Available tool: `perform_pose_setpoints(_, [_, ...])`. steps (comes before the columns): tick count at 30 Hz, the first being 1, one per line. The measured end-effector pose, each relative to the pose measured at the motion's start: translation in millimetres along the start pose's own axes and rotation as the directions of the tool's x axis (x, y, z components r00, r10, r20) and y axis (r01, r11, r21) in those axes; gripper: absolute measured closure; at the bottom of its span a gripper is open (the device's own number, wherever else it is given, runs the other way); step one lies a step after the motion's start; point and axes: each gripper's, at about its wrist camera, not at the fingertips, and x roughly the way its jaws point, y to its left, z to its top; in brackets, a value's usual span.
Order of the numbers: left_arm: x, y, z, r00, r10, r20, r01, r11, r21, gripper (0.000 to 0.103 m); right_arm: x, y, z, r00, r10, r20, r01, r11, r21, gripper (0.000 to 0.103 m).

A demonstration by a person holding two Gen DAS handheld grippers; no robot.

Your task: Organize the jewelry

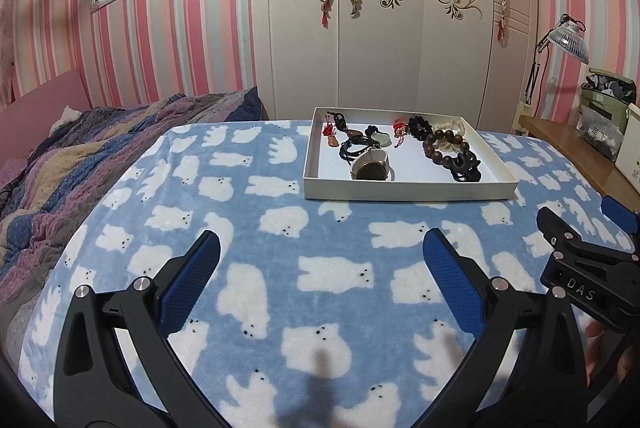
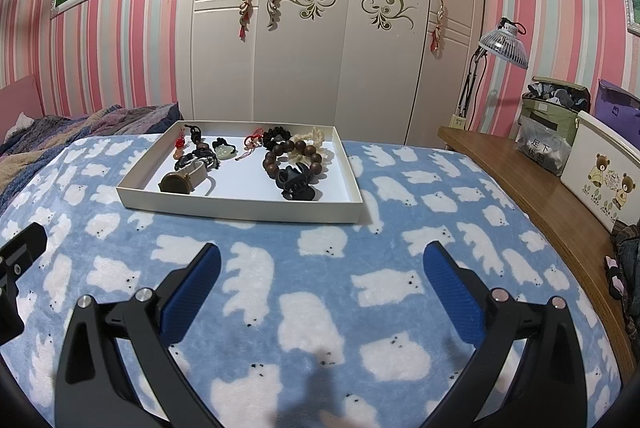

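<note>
A shallow white box (image 1: pixel 404 189) (image 2: pixel 236 207) sits on the blue bear-print blanket and holds the jewelry. In it lie a brown bead bracelet (image 1: pixel 444 150) (image 2: pixel 276 158), a black claw hair clip (image 1: pixel 467 167) (image 2: pixel 295 183), a watch (image 1: pixel 370 167) (image 2: pixel 185 180), a black scrunchie (image 1: pixel 418 126) (image 2: pixel 276 136), a cream scrunchie (image 2: pixel 310 140), a pale jade pendant (image 1: pixel 381 139) (image 2: pixel 224 151) and red-corded charms (image 1: pixel 329 132) (image 2: pixel 180 144). My left gripper (image 1: pixel 322 260) and right gripper (image 2: pixel 322 264) both stand open and empty above the blanket, short of the box.
A striped quilt (image 1: pixel 80 148) lies at the left. A wooden ledge (image 2: pixel 540 196) at the right carries a green storage bag (image 2: pixel 554 116), a white bear-print box (image 2: pixel 604 172) and a lamp (image 2: pixel 502 44). White wardrobe doors (image 1: pixel 380 8) stand behind.
</note>
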Motion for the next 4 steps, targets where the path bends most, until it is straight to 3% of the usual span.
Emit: perform_pose_setpoints(4, [0.5,0.1,-0.3,1.0,-0.002,-0.002,0.002,1.0,-0.001,0.003,0.1,-0.1,-0.1,1.0,0.0,-0.001,0.0,1.0,0.0,0.002])
